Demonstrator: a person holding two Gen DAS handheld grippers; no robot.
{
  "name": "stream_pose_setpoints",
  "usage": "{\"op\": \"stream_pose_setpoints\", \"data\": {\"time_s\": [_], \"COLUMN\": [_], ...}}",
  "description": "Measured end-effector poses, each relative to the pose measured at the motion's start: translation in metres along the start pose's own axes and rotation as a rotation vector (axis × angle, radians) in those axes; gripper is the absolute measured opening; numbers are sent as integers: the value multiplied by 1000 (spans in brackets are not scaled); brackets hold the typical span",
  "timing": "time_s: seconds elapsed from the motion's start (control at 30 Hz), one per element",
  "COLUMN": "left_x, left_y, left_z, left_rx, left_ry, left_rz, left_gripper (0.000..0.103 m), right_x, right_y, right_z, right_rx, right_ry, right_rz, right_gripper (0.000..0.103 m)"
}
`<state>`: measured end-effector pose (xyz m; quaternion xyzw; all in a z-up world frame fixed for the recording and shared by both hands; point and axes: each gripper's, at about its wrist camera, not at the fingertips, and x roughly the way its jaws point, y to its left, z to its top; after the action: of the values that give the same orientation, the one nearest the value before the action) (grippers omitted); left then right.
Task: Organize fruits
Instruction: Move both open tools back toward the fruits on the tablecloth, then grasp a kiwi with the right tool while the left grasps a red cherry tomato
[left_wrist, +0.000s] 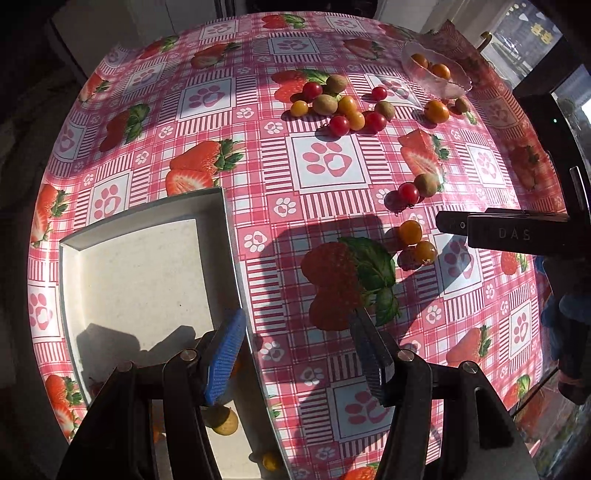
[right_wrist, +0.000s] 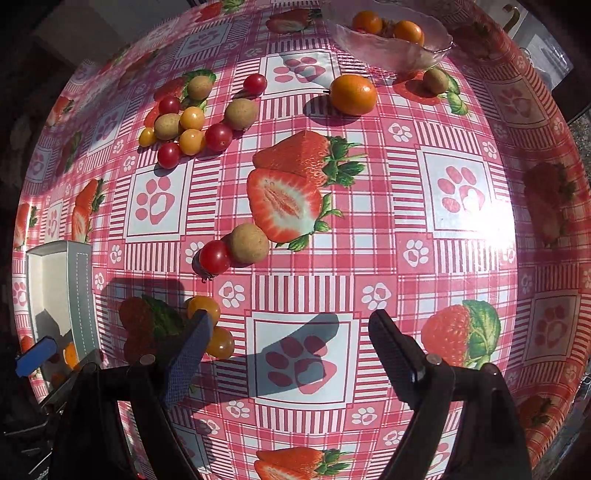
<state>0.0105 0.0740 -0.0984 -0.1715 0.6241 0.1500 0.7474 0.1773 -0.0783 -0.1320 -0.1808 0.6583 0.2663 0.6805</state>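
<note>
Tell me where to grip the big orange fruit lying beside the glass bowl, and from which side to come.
Grip the orange fruit across its widest middle, coming straight down from above. It is round and smooth and sits alone on the tablecloth, with clear cloth on its left and right for the fingers. The glass bowl stands close behind it, so probably avoid placing a finger on that side.

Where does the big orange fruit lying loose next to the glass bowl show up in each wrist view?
Left wrist: orange fruit, upper right, just below the glass bowl.
Right wrist: orange fruit, top centre, just below-left of the bowl.
Shared landmark: the bowl, with a brown fruit beside it.
</note>
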Motion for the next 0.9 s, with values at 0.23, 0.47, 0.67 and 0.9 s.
{"op": "stream_pose_setpoints", "data": {"time_s": [0.23, 0.47, 0.67, 0.9], "left_x": [13, 24, 36, 53], "left_y": [-5, -10, -18, -35], "left_z": [10, 24, 43, 80], "left_rx": [-21, -24, -22, -19], "left_ry": [21, 27, 33, 6], "left_rz": [13, 27, 28, -2], "left_gripper": [60, 60, 60, 60], "right_x": [22, 30, 30, 23], "right_y": [28, 50, 58, 25], "right_z": [15, 32, 52, 73], "right_rx": [-161, -210, -244, -189], "right_ry": [-34, -94, -133, -138], "right_rz": [-31, -9, 8, 53], "right_gripper": [65, 63, 27, 27]}}
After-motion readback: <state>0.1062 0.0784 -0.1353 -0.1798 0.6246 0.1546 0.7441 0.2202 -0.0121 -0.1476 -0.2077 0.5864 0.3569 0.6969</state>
